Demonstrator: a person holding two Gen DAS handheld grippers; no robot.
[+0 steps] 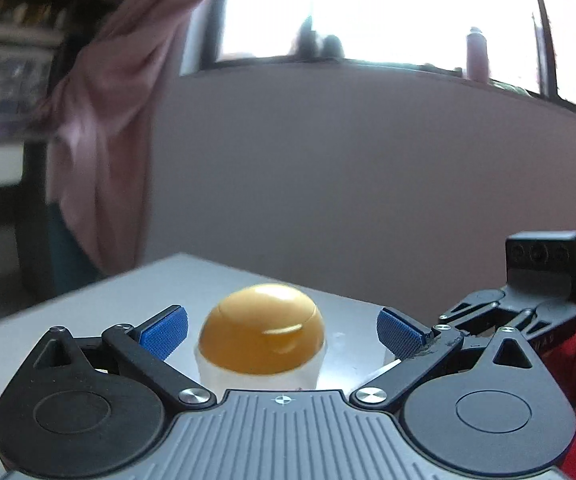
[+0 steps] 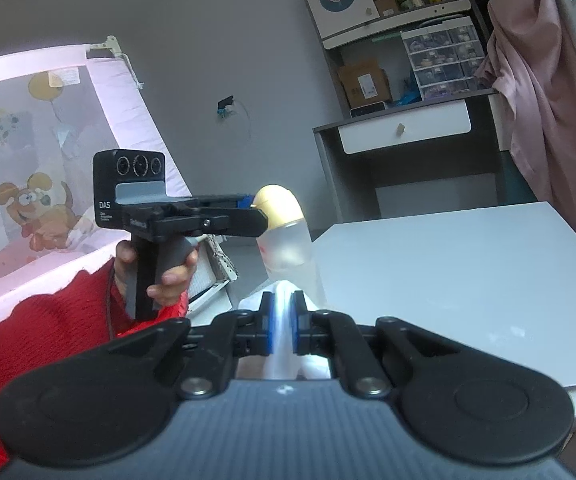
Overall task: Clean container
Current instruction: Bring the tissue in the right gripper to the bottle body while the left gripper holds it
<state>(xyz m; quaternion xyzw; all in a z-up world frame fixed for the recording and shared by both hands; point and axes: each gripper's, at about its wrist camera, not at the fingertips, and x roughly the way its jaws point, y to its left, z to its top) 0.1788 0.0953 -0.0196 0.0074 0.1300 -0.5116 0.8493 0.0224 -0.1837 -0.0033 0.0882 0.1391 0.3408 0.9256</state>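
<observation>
The right gripper [image 2: 282,322] was clamped on a soft white cloth [image 2: 284,354]. Just ahead stood the container [image 2: 286,236], frosted and probably light and slippery, its yellow cap [image 1: 262,328] between the left gripper's [image 1: 282,328] wide-open pads [image 1: 164,330]; the body looked the surer hold. The white table [image 2: 447,280] lay to its right. Desk [image 2: 407,132] and curtain [image 2: 535,80] stood far beyond, obstructing nothing.

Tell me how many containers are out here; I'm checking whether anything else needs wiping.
1. A frosted container with a yellow domed cap stands at the white table's edge, between the open left gripper's fingers. Others may be out of view.
</observation>
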